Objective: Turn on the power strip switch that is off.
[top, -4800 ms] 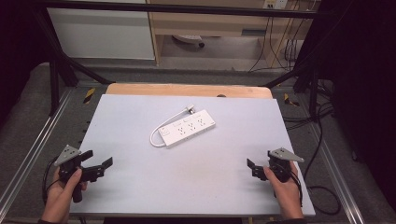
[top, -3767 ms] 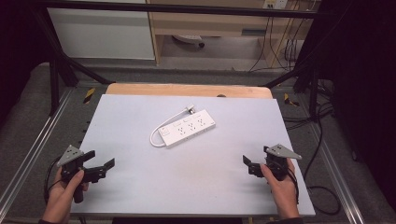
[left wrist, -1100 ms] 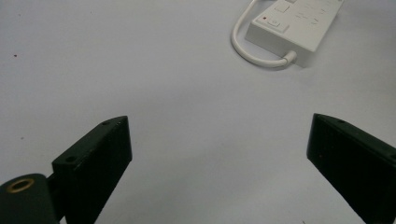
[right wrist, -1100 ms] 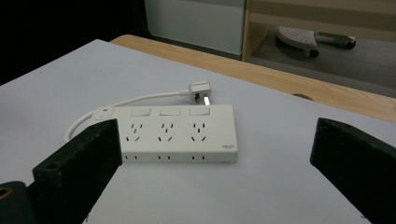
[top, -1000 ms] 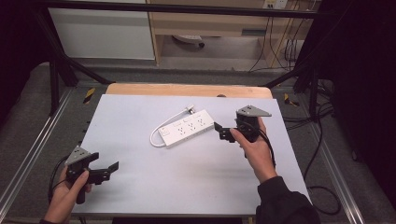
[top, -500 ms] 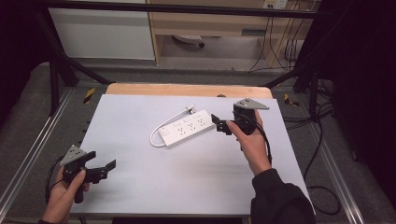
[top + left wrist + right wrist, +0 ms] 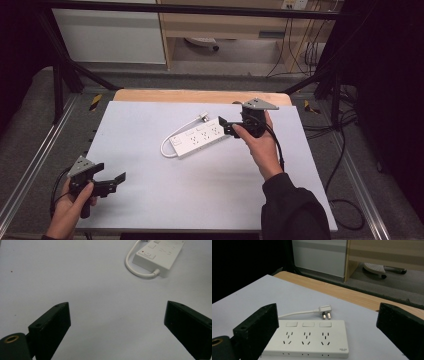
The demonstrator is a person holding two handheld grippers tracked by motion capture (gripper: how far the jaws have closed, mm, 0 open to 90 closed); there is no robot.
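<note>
Power strip [image 7: 199, 140] lay flat near the desk [image 7: 150, 210] centre, a bit toward the far edge. Long axis ran diagonally: switch end toward the near-left corner, other end toward the far-right. Socket face was up, three switches above three outlets in the right gripper view. White cord [image 7: 175, 137] looped off the switch end and ran back along the far side to the plug [image 7: 325, 309], prongs probably tilted down toward the desk, hard to be sure.

Right gripper [image 7: 227, 125] sat at the strip's far-right end, jaws spread wide, strip just ahead of them and low between, not gripped. Left gripper [image 7: 117, 179] was near the desk's near-left corner, jaws also spread wide, strip well apart from them.

Desk top was matte pale grey with a wooden strip [image 7: 200, 96] along the far edge. Beyond it: dark floor, white cabinet [image 7: 110, 30], wooden shelf unit [image 7: 225, 22], cables [image 7: 300, 45].
</note>
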